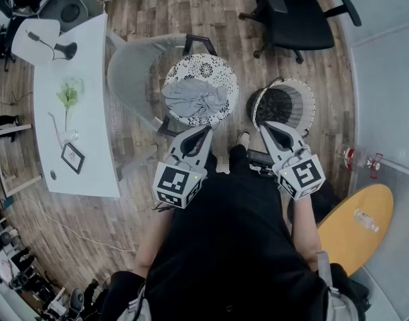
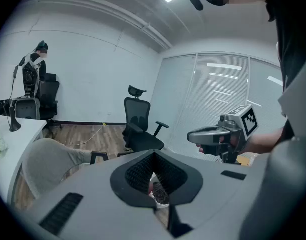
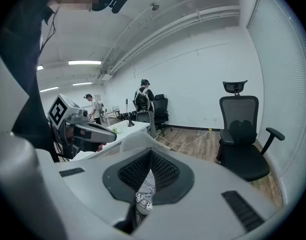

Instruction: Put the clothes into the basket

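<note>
Left tongs [image 1: 205, 130]: one, in my left hand. The jaws are pressed together with nothing between them. In the head view the tip shows at the near edge of the lace-covered stool [image 1: 214, 69].
Right tongs [image 1: 266, 126]: one, in my right hand. The jaws are fully together and empty, and the tip shows at the near rim of the basket [image 1: 281, 104].
Yellow round table [image 1: 351, 239]: one, close by on my right, with one clear bottle [image 1: 365, 220] lying on it.
Grey garment [image 1: 194, 97]: one, crumpled in a heap on top of the lace-covered stool. It lies just ahead of my left tongs but apart from them, and ahead and to the left of my right tongs. It is outside the basket.
Lace-covered stool: one, round, straight ahead of my left tongs.
Basket: one, dark weave with a white rim, on the floor just right of the stool and straight ahead of my right tongs.
Grey chair [image 1: 134, 72]: one, just beyond and left of the stool.
White table [image 1: 90, 79]: one, further left, with one picture frame [image 1: 73, 157], one green sprig [image 1: 68, 93] and one desk lamp [image 1: 57, 47].
Black office chair [image 1: 298, 19]: one, well beyond the basket.
</note>
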A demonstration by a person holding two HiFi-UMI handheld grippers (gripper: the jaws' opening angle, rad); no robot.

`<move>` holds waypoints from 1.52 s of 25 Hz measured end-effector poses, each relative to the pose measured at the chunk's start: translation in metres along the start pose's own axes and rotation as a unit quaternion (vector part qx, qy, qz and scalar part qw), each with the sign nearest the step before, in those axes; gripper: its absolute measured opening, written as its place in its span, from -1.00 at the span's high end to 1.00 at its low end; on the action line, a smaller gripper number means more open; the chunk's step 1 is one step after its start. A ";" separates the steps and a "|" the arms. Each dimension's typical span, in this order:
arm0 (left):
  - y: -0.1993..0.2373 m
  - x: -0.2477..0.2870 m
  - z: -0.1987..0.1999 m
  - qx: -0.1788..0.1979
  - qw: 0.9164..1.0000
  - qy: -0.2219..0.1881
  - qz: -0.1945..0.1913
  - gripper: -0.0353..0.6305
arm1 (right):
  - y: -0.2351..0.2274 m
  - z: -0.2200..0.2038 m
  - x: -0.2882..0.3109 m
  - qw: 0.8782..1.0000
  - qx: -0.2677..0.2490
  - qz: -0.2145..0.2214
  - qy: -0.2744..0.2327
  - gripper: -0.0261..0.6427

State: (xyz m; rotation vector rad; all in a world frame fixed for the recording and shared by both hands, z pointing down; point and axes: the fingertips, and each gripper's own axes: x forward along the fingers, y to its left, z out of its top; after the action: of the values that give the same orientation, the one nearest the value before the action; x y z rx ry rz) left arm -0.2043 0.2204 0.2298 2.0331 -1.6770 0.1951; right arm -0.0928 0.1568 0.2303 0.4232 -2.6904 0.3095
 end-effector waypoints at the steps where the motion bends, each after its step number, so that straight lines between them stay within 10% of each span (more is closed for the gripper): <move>1: 0.002 0.000 0.000 0.001 1.000 0.002 -0.001 0.86 | 0.002 0.001 0.001 1.000 -0.005 0.002 -0.001 0.87; 38: 0.068 -0.018 -0.050 0.008 0.999 0.033 -0.024 0.86 | 0.026 -0.023 0.078 0.999 0.013 0.017 0.037 0.87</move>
State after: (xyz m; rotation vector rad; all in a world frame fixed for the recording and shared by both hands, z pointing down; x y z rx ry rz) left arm -0.2636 0.2504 0.2848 2.0537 -1.5899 0.2589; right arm -0.1615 0.1680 0.2798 0.3657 -2.6253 0.3640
